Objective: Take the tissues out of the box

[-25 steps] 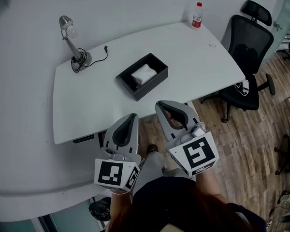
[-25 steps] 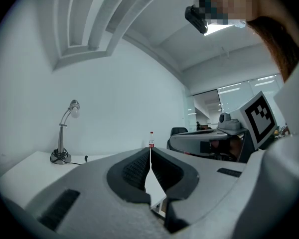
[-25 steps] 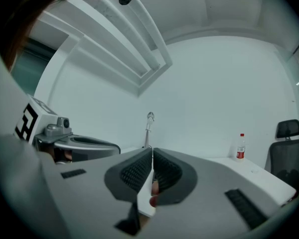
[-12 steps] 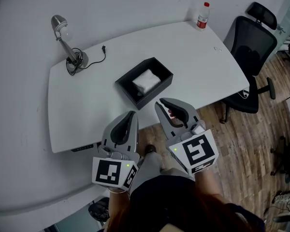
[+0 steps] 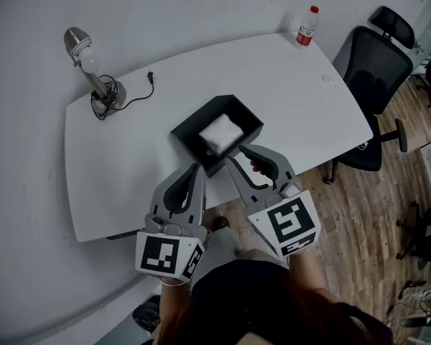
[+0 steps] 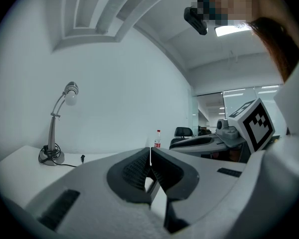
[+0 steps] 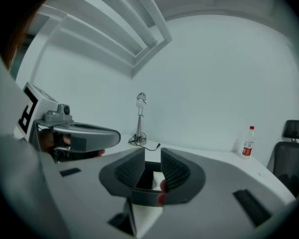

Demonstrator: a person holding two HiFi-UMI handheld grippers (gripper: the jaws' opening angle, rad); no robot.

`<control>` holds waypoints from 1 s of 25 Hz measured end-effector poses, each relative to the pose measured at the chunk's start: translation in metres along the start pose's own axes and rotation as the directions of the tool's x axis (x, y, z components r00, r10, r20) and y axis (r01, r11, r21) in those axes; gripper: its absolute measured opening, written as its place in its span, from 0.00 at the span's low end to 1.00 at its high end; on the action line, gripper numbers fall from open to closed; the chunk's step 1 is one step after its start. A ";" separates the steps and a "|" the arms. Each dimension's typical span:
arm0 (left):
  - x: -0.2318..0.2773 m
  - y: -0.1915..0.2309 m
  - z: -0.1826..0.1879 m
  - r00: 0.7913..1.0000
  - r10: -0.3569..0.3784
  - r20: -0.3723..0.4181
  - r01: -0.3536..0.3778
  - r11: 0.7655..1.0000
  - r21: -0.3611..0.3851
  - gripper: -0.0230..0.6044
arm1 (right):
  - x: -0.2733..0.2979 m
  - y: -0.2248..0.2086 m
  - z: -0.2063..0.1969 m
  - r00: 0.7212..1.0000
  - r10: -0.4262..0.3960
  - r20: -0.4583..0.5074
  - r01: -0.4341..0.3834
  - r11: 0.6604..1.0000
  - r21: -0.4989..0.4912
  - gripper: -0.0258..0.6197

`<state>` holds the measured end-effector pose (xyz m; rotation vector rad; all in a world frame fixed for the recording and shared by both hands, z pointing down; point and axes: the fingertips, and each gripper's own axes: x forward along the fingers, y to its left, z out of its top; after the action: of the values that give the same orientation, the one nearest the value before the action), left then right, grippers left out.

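Matt blk box (image 5: 192,144), paper tissues (image 5: 221,133), smooth wht table (image 5: 287,85)

white table (image 5: 129,160) against a pale wall (image 5: 201,6); wood floor (image 5: 366,214) at right, black chair (image 5: 373,70) beside it; lamp (image 5: 77,42) and bottle (image 5: 307,27) on the table.

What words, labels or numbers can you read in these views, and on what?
No readable words or numbers anywhere.
Red label on the bottle: too small to read.
Square patterns on the left hand-held gripper and the right hand-held gripper (jaws opening, nothing between them): black-and-white markers, no letters.
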<state>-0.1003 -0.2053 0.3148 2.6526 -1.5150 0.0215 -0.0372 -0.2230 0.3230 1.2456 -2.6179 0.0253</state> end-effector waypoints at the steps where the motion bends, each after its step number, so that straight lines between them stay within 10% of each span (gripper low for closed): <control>1: 0.003 0.004 0.000 1.000 0.000 -0.001 0.000 1.000 -0.003 0.08 | 0.005 0.000 -0.001 1.000 0.003 -0.010 -0.003 1.000 -0.002 0.21; 25: 0.056 0.068 -0.019 0.999 -0.035 -0.029 0.032 0.995 -0.096 0.08 | 0.092 -0.013 -0.065 0.941 0.029 -0.336 -0.057 0.996 -0.075 0.42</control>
<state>-0.1297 -0.2868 0.3414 2.5901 -1.4246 -0.0123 -0.0697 -0.2938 0.4054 1.0507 -2.3261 0.1227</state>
